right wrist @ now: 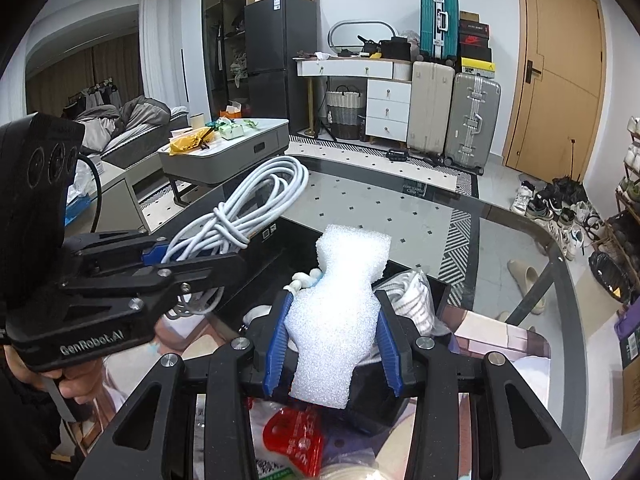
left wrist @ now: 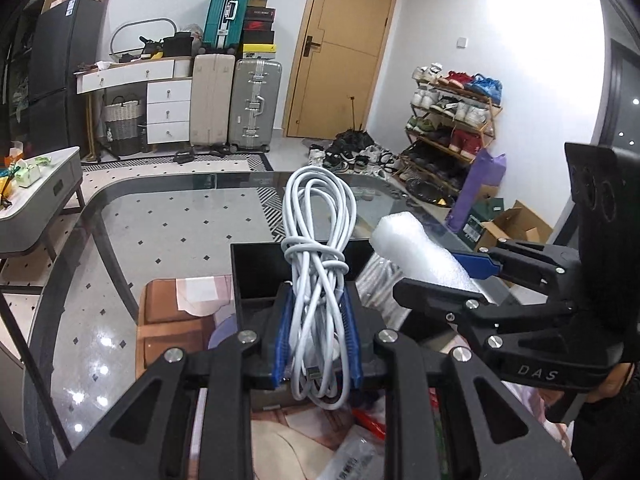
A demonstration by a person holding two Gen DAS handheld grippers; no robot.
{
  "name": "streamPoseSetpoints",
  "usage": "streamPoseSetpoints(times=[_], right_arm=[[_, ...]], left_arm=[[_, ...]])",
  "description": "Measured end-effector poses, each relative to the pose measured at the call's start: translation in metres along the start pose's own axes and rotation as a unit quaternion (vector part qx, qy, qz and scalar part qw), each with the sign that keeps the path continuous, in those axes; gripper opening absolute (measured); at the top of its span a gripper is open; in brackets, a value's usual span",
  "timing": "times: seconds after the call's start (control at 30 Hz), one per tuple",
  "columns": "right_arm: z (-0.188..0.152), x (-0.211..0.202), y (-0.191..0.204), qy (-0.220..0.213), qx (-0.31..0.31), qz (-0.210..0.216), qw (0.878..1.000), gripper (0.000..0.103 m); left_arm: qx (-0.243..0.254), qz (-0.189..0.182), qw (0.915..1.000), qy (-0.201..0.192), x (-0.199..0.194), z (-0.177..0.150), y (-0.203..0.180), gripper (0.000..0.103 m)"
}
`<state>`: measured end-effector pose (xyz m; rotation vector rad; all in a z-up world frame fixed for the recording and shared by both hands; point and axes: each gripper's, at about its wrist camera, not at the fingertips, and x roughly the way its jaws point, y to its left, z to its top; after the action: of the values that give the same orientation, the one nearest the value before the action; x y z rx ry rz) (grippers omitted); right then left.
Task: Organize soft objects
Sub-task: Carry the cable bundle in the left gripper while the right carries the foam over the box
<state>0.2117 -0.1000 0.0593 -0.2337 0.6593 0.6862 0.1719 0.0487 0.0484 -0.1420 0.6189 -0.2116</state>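
Observation:
My left gripper (left wrist: 318, 308) is shut on a coiled white cable (left wrist: 316, 248) and holds it above a black box (left wrist: 256, 268) on the glass table (left wrist: 160, 216). My right gripper (right wrist: 332, 316) is shut on a white foam block (right wrist: 340, 300) and holds it over the same black box (right wrist: 276, 248). In the left wrist view the right gripper (left wrist: 448, 276) with the foam block (left wrist: 420, 256) sits to the right of the cable. In the right wrist view the left gripper (right wrist: 192, 256) with the cable (right wrist: 240, 208) sits to the left. A white striped cloth (right wrist: 412, 300) lies in the box.
Plastic packets, one of them red (right wrist: 296, 436), lie on the table below the grippers. A patterned mat (left wrist: 180, 304) lies under the box. Beyond the table stand a low grey coffee table (right wrist: 224, 152), suitcases (left wrist: 256, 104), a shoe rack (left wrist: 452, 120) and a door (left wrist: 340, 48).

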Motion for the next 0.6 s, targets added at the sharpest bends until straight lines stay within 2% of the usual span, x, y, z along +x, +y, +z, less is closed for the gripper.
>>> streamPoseSetpoints(times=[0.5,0.6], right_arm=[[0.007,0.053,-0.003,0.037,-0.011,-0.010,0.999,0.040],[0.006,0.052,-0.003,0.032,-0.017,-0.013,0.999,0.045]], left_arm=[[0.025,0.027,0.9988,0.034,0.036,-0.002,-0.002,0.022],[0.030,0.032,0.9981,0.044,0.038,-0.005,-0.001,0.023]])
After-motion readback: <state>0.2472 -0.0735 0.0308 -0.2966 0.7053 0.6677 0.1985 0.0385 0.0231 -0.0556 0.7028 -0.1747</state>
